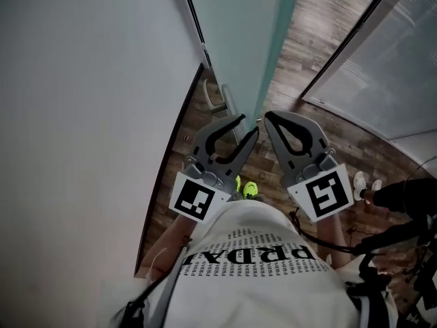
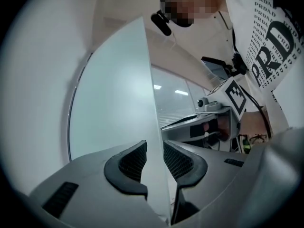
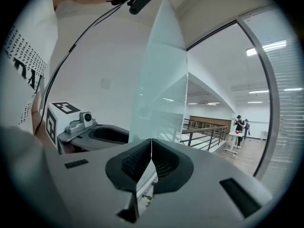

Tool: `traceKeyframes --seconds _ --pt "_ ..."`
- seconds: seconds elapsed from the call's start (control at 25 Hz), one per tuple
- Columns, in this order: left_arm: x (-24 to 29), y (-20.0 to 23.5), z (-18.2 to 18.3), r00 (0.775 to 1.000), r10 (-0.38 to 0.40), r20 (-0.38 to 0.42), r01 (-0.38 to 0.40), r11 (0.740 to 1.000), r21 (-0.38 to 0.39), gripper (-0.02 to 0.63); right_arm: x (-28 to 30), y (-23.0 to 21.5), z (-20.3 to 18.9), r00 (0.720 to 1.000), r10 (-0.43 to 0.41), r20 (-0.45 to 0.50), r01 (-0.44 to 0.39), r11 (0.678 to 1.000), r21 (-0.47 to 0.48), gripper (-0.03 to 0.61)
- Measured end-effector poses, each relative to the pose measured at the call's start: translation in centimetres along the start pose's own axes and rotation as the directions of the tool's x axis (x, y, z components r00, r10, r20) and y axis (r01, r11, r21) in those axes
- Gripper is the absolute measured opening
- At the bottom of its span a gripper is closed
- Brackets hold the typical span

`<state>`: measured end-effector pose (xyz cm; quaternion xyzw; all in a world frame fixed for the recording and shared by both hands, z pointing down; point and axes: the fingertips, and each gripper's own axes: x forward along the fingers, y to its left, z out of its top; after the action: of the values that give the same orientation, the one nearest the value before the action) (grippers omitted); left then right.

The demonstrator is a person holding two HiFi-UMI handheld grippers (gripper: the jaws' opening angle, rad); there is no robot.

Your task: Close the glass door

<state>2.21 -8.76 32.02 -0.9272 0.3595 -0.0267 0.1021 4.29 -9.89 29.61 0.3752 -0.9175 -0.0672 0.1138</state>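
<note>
The glass door (image 1: 239,33) is a frosted pale-green pane, seen edge-on from above in the head view. It has a metal handle (image 1: 220,102) low on its left side. My left gripper (image 1: 249,124) is open and straddles the door's free edge. In the left gripper view, the pane (image 2: 114,103) runs between the two ribbed pads, with a narrow gap on each side of my left gripper (image 2: 155,158). My right gripper (image 1: 268,117) is shut with nothing in it, its tip right beside the door's edge. In the right gripper view, the pane (image 3: 159,80) rises just beyond my right gripper's (image 3: 151,153) joined pads.
A white wall (image 1: 82,115) stands close on the left. A black-framed glass partition (image 1: 341,53) curves along the right over the wood floor (image 1: 314,19). My own feet in green shoes (image 1: 249,188) are below. Another person's white shoes (image 1: 367,183) stand at the right.
</note>
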Motion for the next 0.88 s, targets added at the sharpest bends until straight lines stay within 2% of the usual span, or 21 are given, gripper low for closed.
traceKeyframes --seconds 0.32,0.56,0.88 --pt "0.5 0.0 -0.2 0.996 -0.020 -0.090 0.019 1.000 -0.017 0.110 0.3 -0.2 -0.2 1.000 -0.013 -0.020 0.015 0.997 0.081 -0.002" --pt "0.3 -0.3 0.5 0.998 0.005 -0.057 -0.002 0.999 0.043 0.110 -0.1 -0.5 0.0 1.000 -0.018 -0.007 0.018 0.998 0.061 -0.002" --pt "-0.3 -0.3 0.2 1.000 0.018 -0.018 -0.017 0.997 0.071 0.110 0.2 0.2 0.4 0.999 0.030 0.027 -0.030 1.000 -0.007 -0.002"
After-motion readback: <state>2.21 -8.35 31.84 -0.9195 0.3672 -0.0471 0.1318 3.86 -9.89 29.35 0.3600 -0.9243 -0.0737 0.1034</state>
